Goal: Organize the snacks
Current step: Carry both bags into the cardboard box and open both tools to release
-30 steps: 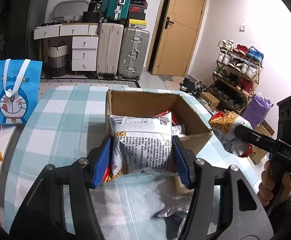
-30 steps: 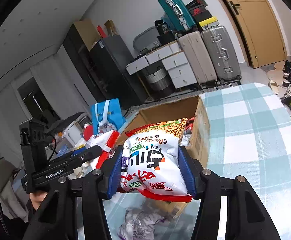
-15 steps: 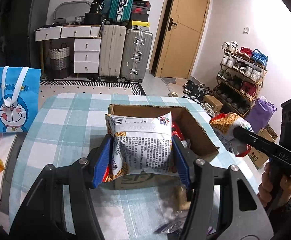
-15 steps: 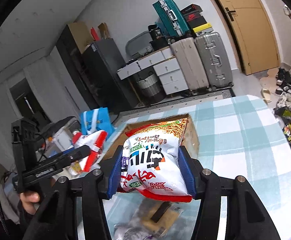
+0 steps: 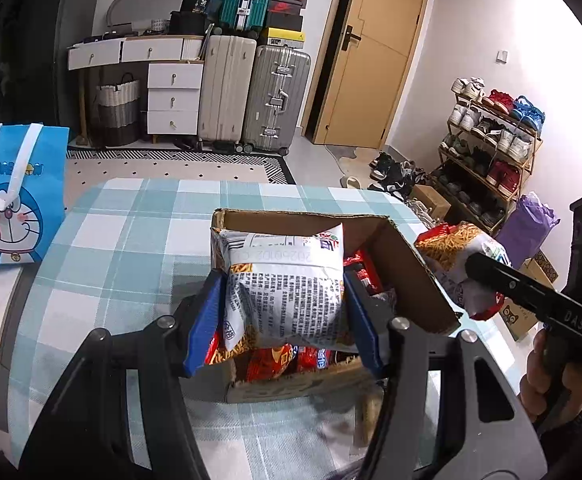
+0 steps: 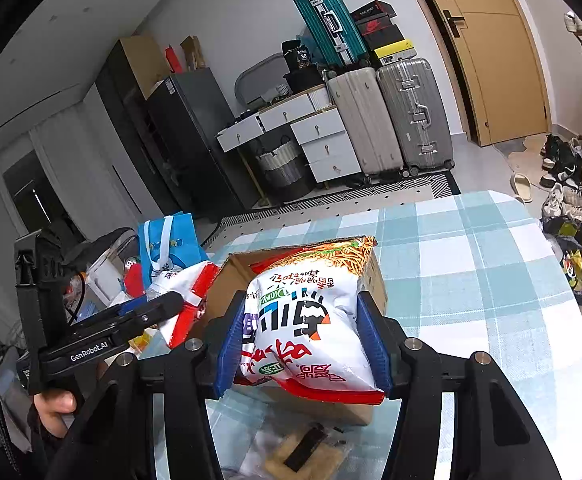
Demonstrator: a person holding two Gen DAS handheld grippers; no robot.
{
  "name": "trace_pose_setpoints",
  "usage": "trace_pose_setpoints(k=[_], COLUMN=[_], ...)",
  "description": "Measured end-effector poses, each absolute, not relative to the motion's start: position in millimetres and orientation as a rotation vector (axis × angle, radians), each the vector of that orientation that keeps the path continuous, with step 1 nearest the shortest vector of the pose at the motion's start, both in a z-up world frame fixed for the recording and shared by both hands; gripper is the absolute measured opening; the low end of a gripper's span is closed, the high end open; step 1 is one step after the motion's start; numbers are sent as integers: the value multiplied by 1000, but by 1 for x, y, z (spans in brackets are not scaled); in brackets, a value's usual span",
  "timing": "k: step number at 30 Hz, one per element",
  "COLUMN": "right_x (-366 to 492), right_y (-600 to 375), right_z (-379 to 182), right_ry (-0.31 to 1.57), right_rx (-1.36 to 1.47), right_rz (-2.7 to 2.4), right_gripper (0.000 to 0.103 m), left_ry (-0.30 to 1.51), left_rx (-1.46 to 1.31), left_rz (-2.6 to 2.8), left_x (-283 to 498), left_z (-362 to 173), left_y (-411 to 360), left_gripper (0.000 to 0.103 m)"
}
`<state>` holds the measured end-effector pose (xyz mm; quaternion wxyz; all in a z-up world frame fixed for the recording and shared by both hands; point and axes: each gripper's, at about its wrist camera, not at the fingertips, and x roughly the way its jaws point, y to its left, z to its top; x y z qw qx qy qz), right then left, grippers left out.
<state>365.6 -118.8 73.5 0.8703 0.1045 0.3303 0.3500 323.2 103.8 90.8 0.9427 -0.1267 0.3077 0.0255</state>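
- Holding a white snack bag [image 5: 287, 292] with its printed back side to the camera, the left gripper [image 5: 283, 312] presses it between its two blue pads, just above the open box [image 5: 407, 264].
- The box stands on the tabletop [image 5: 123, 248], which has a blue-and-white checked cloth; red snack packs [image 5: 275, 360] lie inside it.
- The right gripper [image 6: 305, 336] is closed on a second bag [image 6: 307, 312], white with red edge and a noodle picture, also over the box [image 6: 231, 280].
- In the left view this second bag [image 5: 451, 252] hangs beside the right wall of the box.
- A hand [image 5: 551, 384] grips the handle of the right tool.
- A blue cartoon tote [image 5: 11, 192] stands at the left edge of the tabletop.
- More wrapped snacks [image 6: 303, 452] lie on the cloth, near the box.
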Motion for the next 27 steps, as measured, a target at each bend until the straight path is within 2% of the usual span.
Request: trace_pose_setpoints(k=[27], right_x=[410], right_y=[-46], right_z=[44], right_ry=[748], right_rx=[24], right_rz=[668], right_gripper=[54], left_ry=[690], left_rx=[-189], left_rz=[74], left_x=[401], left_z=[52], left_y=[101], left_gripper=[57])
